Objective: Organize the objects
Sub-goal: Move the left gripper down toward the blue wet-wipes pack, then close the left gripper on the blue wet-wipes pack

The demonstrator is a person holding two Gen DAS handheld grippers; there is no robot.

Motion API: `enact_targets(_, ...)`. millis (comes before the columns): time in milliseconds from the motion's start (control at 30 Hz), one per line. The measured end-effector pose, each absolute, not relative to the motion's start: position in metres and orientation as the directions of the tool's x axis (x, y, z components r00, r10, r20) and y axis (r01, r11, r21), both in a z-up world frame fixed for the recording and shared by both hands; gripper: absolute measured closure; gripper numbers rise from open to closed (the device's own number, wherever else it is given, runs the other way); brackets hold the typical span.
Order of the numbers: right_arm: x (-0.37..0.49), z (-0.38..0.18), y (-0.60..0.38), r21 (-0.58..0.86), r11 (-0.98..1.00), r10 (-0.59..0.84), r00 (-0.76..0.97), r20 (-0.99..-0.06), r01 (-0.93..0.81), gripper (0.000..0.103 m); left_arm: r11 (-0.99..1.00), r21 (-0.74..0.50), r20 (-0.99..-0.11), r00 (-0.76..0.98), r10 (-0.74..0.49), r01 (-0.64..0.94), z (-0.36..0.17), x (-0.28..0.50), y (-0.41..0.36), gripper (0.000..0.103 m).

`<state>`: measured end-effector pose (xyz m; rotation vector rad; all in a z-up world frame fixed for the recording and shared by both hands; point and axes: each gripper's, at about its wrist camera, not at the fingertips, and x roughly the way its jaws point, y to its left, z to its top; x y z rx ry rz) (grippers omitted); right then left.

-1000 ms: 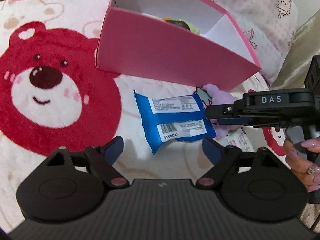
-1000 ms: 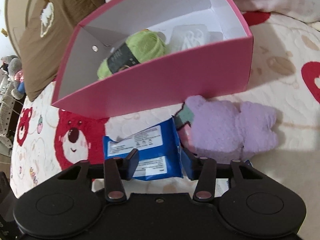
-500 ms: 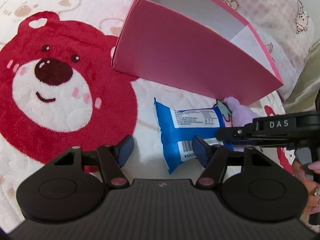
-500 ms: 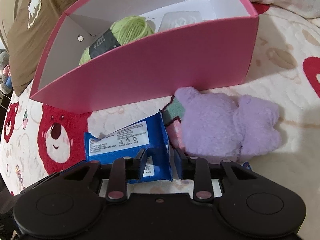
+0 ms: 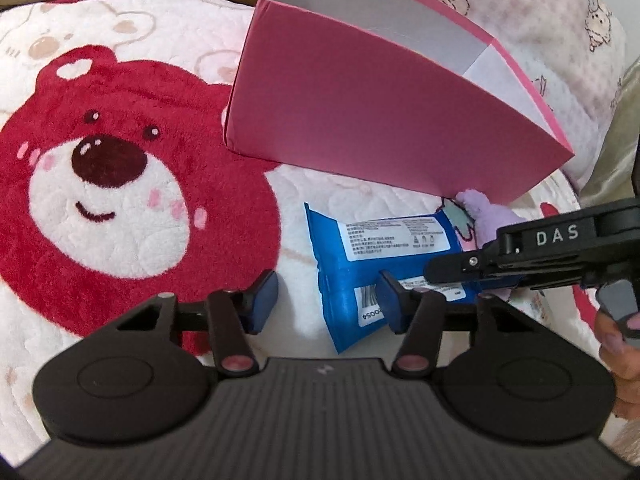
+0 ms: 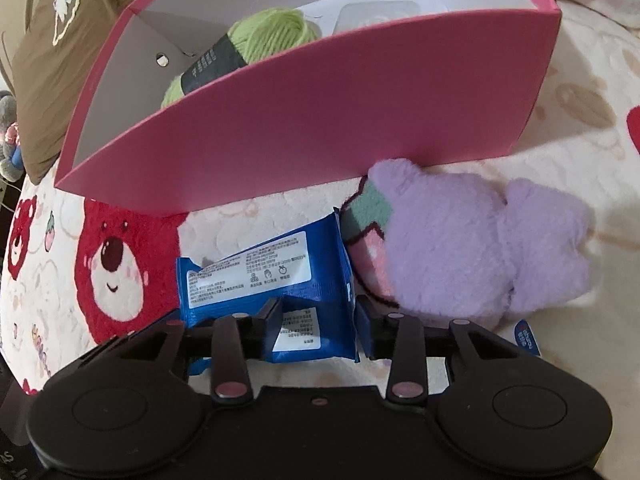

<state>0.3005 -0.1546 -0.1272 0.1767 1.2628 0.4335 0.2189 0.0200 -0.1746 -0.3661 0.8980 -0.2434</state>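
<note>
The pink box (image 6: 320, 120) wall hides part of the green yarn (image 6: 264, 36)

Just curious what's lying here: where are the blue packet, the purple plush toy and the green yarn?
blue packet (image 6: 248, 268): right wrist view, white label.
purple plush toy (image 6: 448, 240): right wrist view, fluffy body.
green yarn (image 6: 272, 34): right wrist view, wound strands.

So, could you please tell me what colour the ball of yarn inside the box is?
Light green, with a dark paper band; the ball of yarn shows best in the right wrist view.

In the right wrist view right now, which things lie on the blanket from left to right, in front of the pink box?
Red bear print → blue packet → purple plush toy.
</note>
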Motion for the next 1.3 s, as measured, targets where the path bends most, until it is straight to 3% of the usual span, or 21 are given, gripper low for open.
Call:
enact_targets(100, 0.300, -0.126, -0.153, 0.357, 0.903, 0.411, 0.240, -0.879, -0.239, 0.063, 0.897, -0.439, -0.709, 0.598, -0.373, 0.039, -0.177, 0.221, 0.022, 0.056)
enact_targets(167, 0.298, -0.124, -0.149, 0.343, 0.901, 0.408, 0.245, -0.880, -0.266, 0.066, 0.864, -0.503, -0.697, 0.584, -0.417, 0.016, -0.180, 0.223, 0.028, 0.068)
enact_targets(267, 0.295, -0.121, -0.143, 0.318, 0.896, 0.398, 0.246, -0.884, -0.309, 0.066, 0.834, -0.552, -0.684, 0.577, -0.447, -0.009, -0.183, 0.223, 0.036, 0.075)
enact_targets(533, 0.295, -0.125, -0.136, 0.312, 0.895, 0.391, 0.226, -0.892, -0.318, 0.066, 0.872, -0.489, -0.706, 0.575, -0.413, 0.026, -0.182, 0.223, 0.027, 0.074)
enact_targets(633, 0.297, -0.129, -0.133, 0.304, 0.897, 0.384, 0.223, -0.896, -0.321, 0.062, 0.883, -0.468, -0.711, 0.577, -0.402, 0.040, -0.181, 0.224, 0.024, 0.074)
enact_targets(767, 0.302, -0.131, -0.130, 0.325, 0.897, 0.392, 0.200, -0.898, -0.300, 0.057, 0.857, -0.514, -0.691, 0.576, -0.438, 0.036, -0.183, 0.224, 0.029, 0.079)
enact_targets(1300, 0.285, -0.120, -0.127, 0.311, 0.867, 0.415, 0.219, -0.883, -0.390, 0.057, 0.843, -0.535, -0.664, 0.589, -0.461, 0.057, -0.175, 0.212, 0.028, 0.079)
